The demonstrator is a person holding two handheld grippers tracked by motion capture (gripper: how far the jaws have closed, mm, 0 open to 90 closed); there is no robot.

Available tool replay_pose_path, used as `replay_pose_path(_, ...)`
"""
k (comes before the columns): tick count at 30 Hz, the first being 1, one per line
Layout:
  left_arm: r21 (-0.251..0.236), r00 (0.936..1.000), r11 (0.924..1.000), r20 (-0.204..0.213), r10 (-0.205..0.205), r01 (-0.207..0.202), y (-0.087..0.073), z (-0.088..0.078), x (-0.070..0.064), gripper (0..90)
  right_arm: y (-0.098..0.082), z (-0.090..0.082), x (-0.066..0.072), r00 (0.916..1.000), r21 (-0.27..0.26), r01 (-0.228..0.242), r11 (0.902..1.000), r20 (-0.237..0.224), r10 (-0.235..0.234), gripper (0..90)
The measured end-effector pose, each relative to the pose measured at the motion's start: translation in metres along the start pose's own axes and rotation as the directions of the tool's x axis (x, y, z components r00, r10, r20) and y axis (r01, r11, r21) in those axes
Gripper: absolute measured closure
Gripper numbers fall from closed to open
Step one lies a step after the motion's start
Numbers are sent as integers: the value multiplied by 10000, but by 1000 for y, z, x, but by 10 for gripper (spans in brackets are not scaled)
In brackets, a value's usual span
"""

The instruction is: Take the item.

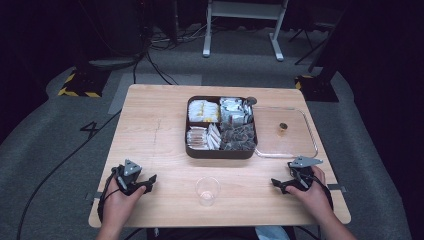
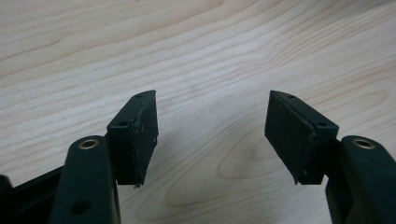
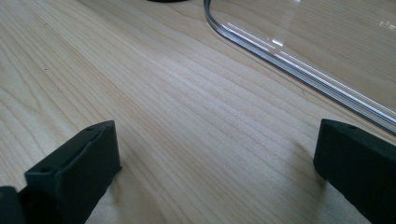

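- I am resting over the light wooden table (image 1: 165,125), a hand-held gripper in each hand near its 6 o'clock edge, and nothing is being carried.
- The dark brown four-compartment tray of wrapped sachets (image 1: 191,150) is sitting past the table's middle, toward 12 o'clock from my hands; its clear flat plastic lid (image 1: 312,142) is lying on the wood touching the tray's 3 o'clock side, a small brown knob (image 1: 283,127) on it.
- The small clear plastic cup (image 1: 207,190) is standing upright and looking empty between my two hands, apart from both.
- My left gripper (image 1: 146,182) is sitting at the cup's 9 o'clock, its jaws spread wide over bare wood.
- My right gripper (image 1: 279,184) is sitting at the cup's 3 o'clock, jaws likewise parted wide, the lid's curved corner (image 3: 280,51) lying just ahead at 1 o'clock.
- I am judging this as the starting step: next, probably, one gripper is reaching toward 12 o'clock for a sachet, needing a narrowed, level pinch, then carrying it to the cup.
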State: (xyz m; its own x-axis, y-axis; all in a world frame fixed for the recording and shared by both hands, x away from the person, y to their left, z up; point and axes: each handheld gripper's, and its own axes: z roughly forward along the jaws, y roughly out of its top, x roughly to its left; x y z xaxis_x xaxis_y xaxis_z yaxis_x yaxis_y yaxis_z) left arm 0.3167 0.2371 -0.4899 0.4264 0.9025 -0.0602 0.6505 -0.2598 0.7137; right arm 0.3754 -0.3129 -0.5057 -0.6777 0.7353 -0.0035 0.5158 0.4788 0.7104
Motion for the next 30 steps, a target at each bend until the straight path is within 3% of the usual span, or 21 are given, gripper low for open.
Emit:
replay_pose_path(6,-270,9973,9991,649,353,-336,21,-11,-15,403,-1,-1,1,10000,-98,34,9999,25,-34,27)
replay_pose_path(7,-359,9948,9984,907,458,-427,29,-14,-20,403,-1,-1,1,10000,-98,32,9999,26,-32,27)
replay_pose_path(10,-512,9918,9973,1135,581,-525,42,-18,-26,402,-1,-1,1,10000,-98,31,9999,18,-31,28)
replay_pose_path(19,-1022,9852,9927,1518,799,-647,75,-19,-32,403,-1,-1,1,9999,-110,82,9999,-91,-83,33)
replay_pose_path(27,-1186,9815,9879,1511,1174,-999,99,-16,-39,396,-1,-1,-2,9993,-109,256,9996,-274,-259,34)
replay_pose_path(30,-1354,9816,9865,1537,1131,-925,108,-13,-41,391,-1,-2,-2,9990,-112,299,9995,-320,-302,35)
